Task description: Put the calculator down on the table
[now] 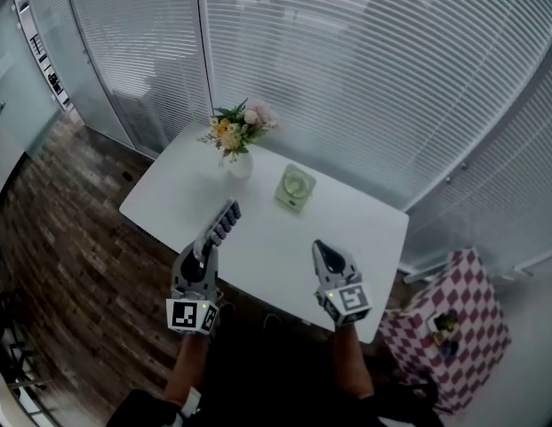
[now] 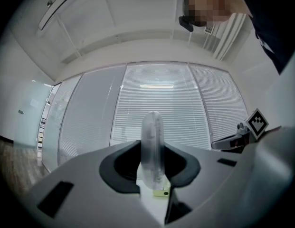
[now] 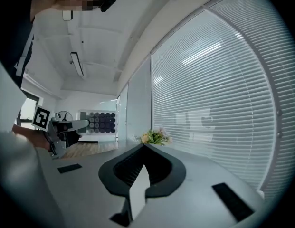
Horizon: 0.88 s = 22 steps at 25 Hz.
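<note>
The left gripper [image 1: 204,249] is clamped on the near end of the calculator [image 1: 224,221], which sticks out above the table [image 1: 280,261] (not touching it, I judge). It seems light, stiff and rather slippery, so grip the flat faces. The right gripper [image 1: 326,254] is closed and empty.
</note>
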Available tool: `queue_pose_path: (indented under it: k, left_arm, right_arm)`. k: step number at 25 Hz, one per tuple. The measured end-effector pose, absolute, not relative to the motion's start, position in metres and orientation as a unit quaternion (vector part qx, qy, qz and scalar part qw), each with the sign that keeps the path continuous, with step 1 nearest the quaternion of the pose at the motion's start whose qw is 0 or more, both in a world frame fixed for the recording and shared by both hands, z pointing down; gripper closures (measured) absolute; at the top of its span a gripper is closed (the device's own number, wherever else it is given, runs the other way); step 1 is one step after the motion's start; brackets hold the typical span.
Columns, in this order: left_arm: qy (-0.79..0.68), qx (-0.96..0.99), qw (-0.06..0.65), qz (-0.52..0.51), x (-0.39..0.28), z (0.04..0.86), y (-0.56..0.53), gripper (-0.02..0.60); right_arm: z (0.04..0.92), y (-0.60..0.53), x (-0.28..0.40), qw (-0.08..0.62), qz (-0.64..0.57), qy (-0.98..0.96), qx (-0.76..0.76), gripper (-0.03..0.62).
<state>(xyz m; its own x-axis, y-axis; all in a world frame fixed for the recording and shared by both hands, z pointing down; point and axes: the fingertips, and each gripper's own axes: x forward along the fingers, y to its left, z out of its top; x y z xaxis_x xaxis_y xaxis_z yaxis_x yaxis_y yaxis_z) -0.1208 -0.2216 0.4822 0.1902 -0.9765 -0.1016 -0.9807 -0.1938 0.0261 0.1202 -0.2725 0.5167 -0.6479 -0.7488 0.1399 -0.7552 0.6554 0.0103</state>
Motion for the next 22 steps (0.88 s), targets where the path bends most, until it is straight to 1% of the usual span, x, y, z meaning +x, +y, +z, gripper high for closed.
queue_pose_path:
  k: [16, 20, 22]
  left_arm:
    - [0.608, -0.792, 0.012, 0.053, -0.145, 0.48, -0.279, 0.48]
    - [0.594, -0.801, -0.022, 0.068, -0.146, 0.484, -0.292, 0.48]
    - [0.579, -0.806, -0.061, 0.105, -0.147, 0.486, -0.297, 0.48]
  right_arm:
    - [0.518, -0.315, 0.099, 0.077, 0.027, -0.893, 0.442, 0.588]
    - [0.52, -0.322, 0.096, 0.066, 0.022, -0.896, 0.438, 0.588]
    - [0.519, -0.326, 0.093, 0.058, 0.02, -0.897, 0.438, 0.588]
